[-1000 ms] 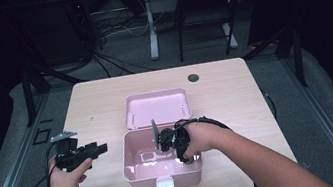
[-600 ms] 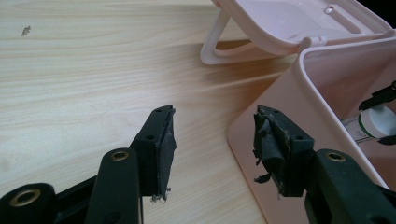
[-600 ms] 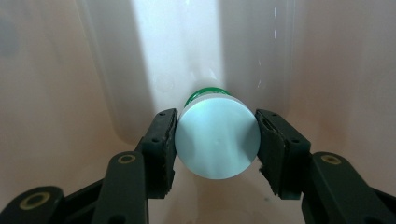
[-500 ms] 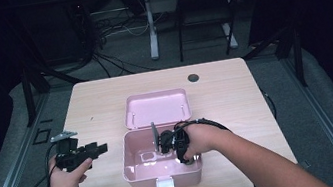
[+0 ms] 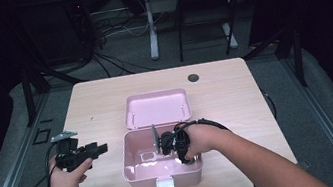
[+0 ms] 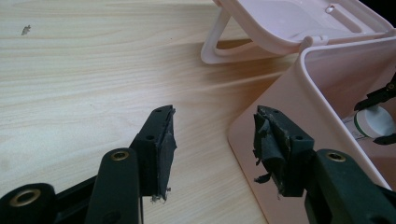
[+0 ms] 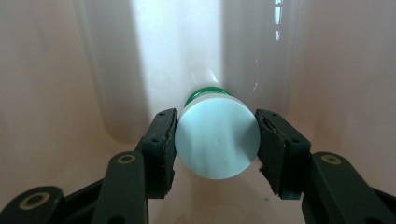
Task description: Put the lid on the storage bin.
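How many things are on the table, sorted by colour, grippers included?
Pink: 1, the box with its lid open
White with green: 1, the jar in the box
Black: 2, left gripper, right gripper
Total: 4

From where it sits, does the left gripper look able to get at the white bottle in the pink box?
Probably not directly: the left gripper is outside the pink box, whose side wall stands between, and the right gripper already clamps the white bottle.

White, green-banded round container (image 7: pixel 217 138) lies inside the open pink box (image 5: pixel 133 165).
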### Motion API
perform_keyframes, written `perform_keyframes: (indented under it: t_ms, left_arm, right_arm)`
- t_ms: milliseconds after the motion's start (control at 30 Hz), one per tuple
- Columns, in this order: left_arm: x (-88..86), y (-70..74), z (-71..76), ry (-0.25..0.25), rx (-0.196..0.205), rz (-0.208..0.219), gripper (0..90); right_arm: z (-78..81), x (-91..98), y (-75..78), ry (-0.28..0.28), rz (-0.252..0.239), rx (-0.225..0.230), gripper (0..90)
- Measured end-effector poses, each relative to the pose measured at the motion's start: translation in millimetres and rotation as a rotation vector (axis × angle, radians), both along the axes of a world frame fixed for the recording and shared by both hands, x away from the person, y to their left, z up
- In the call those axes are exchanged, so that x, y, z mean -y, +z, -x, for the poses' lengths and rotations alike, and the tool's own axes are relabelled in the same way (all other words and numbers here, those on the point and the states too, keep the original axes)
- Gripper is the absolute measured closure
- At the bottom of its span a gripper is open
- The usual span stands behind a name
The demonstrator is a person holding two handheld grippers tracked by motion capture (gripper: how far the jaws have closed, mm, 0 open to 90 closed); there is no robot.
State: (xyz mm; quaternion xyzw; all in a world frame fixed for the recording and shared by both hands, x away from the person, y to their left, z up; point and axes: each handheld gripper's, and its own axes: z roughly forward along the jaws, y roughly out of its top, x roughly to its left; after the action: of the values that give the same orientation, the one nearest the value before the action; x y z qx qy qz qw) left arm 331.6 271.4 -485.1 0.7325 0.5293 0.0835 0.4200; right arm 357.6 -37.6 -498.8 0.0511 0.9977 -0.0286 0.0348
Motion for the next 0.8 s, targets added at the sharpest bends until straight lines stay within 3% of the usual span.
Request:
perform_keyframes:
  t_ms: [200, 467, 800]
  left_arm:
    - [-0.2, 0.1, 0.0, 0.001, 0.000, 0.000, 48.3]
    - [-0.5, 0.7, 0.4, 0.002, 0.002, 0.001, 48.3]
    - [0.8, 2.0, 1.2, -0.007, 0.005, 0.004, 48.3]
  right_arm:
    - [0.2, -0.8, -2.5, -0.001, 0.016, -0.005, 49.9]
    - [0.0, -0.8, -1.3, -0.019, 0.001, 0.002, 46.8]
    - [3.5, 0.3, 18.7, -0.024, -0.043, 0.021, 46.4]
